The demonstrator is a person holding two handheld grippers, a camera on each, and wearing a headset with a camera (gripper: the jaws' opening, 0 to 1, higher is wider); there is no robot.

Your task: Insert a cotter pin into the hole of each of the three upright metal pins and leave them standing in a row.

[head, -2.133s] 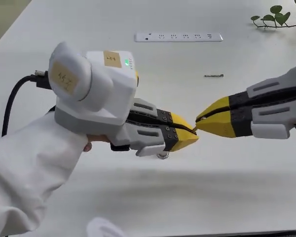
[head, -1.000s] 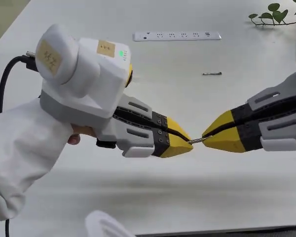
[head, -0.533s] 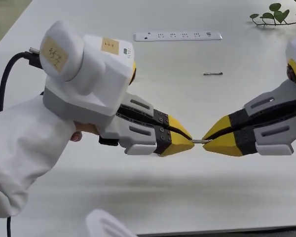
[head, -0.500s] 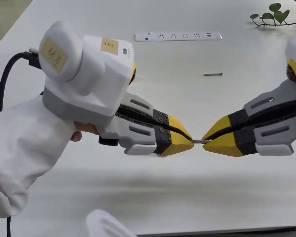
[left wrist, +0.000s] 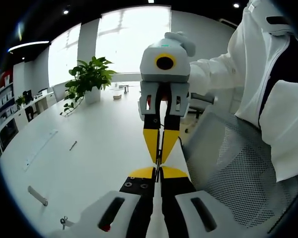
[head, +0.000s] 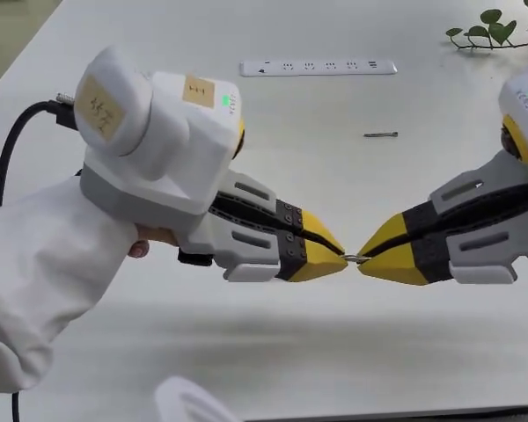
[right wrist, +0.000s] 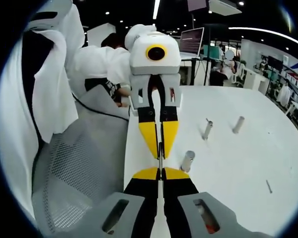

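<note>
My left gripper [head: 341, 256] and my right gripper [head: 363, 260] meet tip to tip above the white table [head: 273, 343]. A thin cotter pin [head: 353, 258] bridges the small gap between them, and both sets of jaws are shut on its ends. The left gripper view has my own tips [left wrist: 158, 170] right under the right gripper's tips [left wrist: 158, 159]. In the right gripper view, three short metal pins [right wrist: 187, 161] [right wrist: 207, 130] [right wrist: 238, 124] stand on the table to the right of the left gripper [right wrist: 160, 154]. The middle one has something thin sticking out near its top.
A spare cotter pin [head: 381, 134] lies on the table beyond the grippers, with a white power strip [head: 319, 66] farther back. A plant sprig [head: 497, 28] sits at the far right corner. A black cable [head: 18, 176] trails from the left gripper. A mesh chair [right wrist: 79, 168] stands beside the table.
The two tips have drawn closer together, so less of the cotter pin shows between them than a second ago. Both grippers stay shut.
</note>
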